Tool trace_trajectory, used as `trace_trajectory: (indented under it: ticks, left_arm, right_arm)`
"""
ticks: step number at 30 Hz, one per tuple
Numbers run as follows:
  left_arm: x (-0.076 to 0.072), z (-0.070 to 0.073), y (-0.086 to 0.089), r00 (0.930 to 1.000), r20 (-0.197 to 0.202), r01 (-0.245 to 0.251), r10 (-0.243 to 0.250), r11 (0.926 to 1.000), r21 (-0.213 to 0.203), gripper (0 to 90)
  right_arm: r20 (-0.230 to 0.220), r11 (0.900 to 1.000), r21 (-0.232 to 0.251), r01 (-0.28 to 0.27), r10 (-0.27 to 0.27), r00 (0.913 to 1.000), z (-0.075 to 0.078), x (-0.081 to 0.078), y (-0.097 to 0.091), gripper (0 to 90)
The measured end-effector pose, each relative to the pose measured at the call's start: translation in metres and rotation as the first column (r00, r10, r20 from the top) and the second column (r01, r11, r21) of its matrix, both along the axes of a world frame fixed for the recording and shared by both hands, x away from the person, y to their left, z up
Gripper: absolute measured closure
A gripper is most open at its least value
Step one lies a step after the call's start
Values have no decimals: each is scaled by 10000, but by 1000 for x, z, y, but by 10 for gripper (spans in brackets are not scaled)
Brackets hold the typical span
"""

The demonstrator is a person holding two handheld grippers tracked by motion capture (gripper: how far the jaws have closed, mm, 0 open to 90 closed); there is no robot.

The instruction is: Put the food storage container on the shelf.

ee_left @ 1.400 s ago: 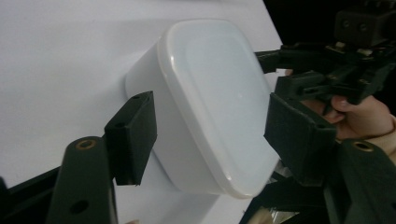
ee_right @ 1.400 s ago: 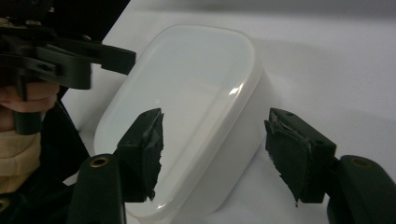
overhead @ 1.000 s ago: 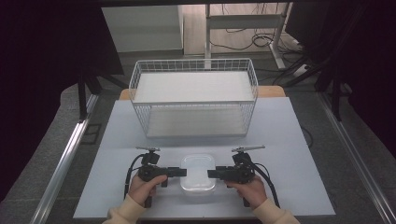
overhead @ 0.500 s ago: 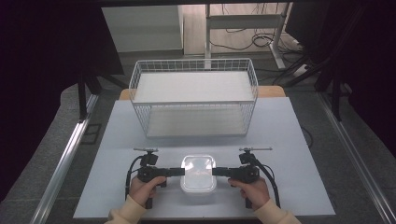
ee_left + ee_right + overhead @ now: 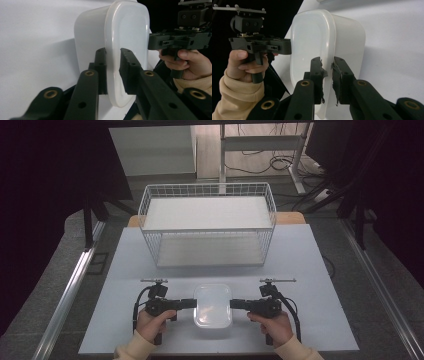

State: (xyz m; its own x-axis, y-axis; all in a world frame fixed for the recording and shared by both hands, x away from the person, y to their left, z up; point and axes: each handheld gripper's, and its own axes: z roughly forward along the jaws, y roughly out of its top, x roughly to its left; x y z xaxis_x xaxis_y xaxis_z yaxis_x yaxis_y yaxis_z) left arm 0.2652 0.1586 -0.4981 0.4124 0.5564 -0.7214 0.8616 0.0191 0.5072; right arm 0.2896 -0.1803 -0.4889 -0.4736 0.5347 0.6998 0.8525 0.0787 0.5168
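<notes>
A white, translucent lidded container (image 5: 212, 305) is at the front middle of the white table (image 5: 310, 270); whether it rests on the table or hangs just above it I cannot tell. My left gripper (image 5: 192, 303) comes in from its left side and is shut on the lid's rim. In the left gripper view the jaws of this gripper (image 5: 113, 61) pinch the edge of the container (image 5: 127, 32). My right gripper (image 5: 234, 304) clamps the opposite side. The right gripper view shows that gripper (image 5: 327, 66) shut on the rim of the container (image 5: 312, 37).
A white wire basket (image 5: 207, 227) with a white shelf inside stands behind the container at the table's back middle. Bare table lies to the left and right of the hands. Dark floor, metal rails and cables surround the table.
Both grippers have swung slightly outward at their rear ends and now lie level, in line with each other. The container has stayed in about the same spot.
</notes>
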Motion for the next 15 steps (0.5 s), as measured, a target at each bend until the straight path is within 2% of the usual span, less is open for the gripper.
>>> trace_trajectory:
  ticks: [2,7,15]
  left_arm:
    - [-1,1,0,10000,28,-14,15,10000,-87,795]
    - [-2,4,0,9998,220,18,-19,10000,45,794]
    - [-5,16,1,9976,675,129,-131,9999,30,795]
  right_arm:
    - [143,10000,-84,-32,33,9999,1,0,-1,799]
    - [609,9996,-253,-97,112,9981,6,-2,0,803]
    - [1068,9995,-159,-268,283,9939,17,-4,0,805]
